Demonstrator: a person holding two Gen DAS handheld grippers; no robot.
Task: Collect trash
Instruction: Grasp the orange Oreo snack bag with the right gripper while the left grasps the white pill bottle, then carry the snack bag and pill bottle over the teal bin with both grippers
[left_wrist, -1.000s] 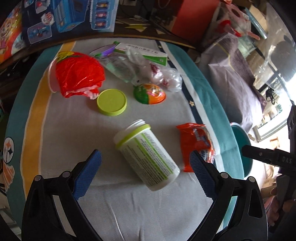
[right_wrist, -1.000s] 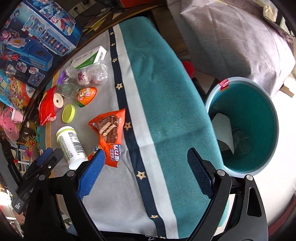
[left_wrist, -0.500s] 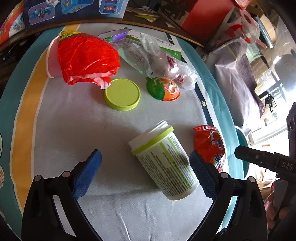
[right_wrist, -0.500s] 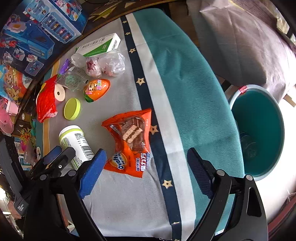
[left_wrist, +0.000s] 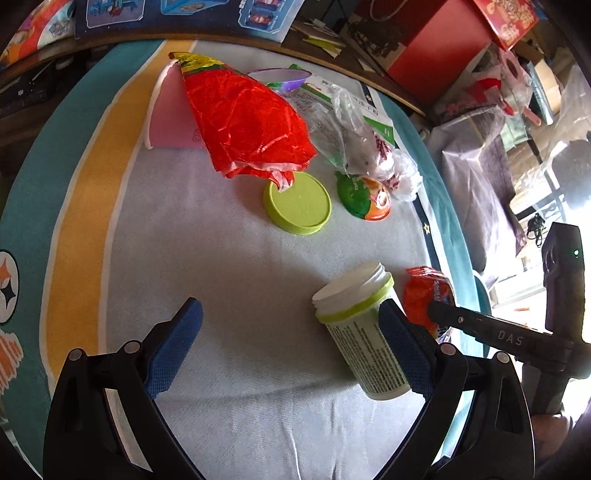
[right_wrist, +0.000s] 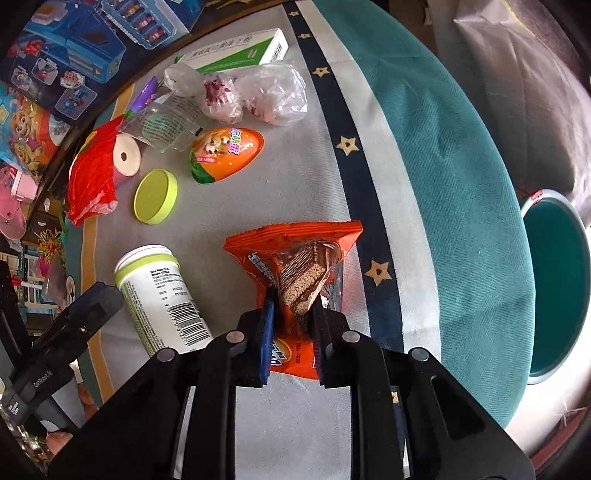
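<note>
Two blue pads of the right gripper (right_wrist: 291, 334) are clenched on the near end of the orange wafer wrapper (right_wrist: 295, 251), which puckers between them; the packet lies on the grey middle of the tablecloth (right_wrist: 295, 177), its long axis running away from the gripper, its crimped far edge turned toward the orange-and-green plastic egg (right_wrist: 225, 155). Just to its left lies the white lidless bottle (right_wrist: 159, 291), on its side, green-ringed mouth pointing away toward the loose lime-green lid (right_wrist: 155, 201); bottle and wrapper are near but apart. The left gripper (left_wrist: 291, 347) hangs with its jaws wide and nothing pressed between them, the right-hand pad just beside the bottle's flank, bare cloth under the rest of the gap. Beyond the lid sit a red crinkled wrapper (left_wrist: 251, 122) draped over a tipped pink paper cup (left_wrist: 170, 118), a clear crumpled plastic bag (right_wrist: 266, 92) and a green-and-white carton (right_wrist: 236, 51), crowding the far edge. To the right of the wrapper the cloth is open across the navy star stripe and the teal band, up to the table's rim, beyond which the teal waste bin (right_wrist: 554, 354) stands lower, mouth up.
</note>
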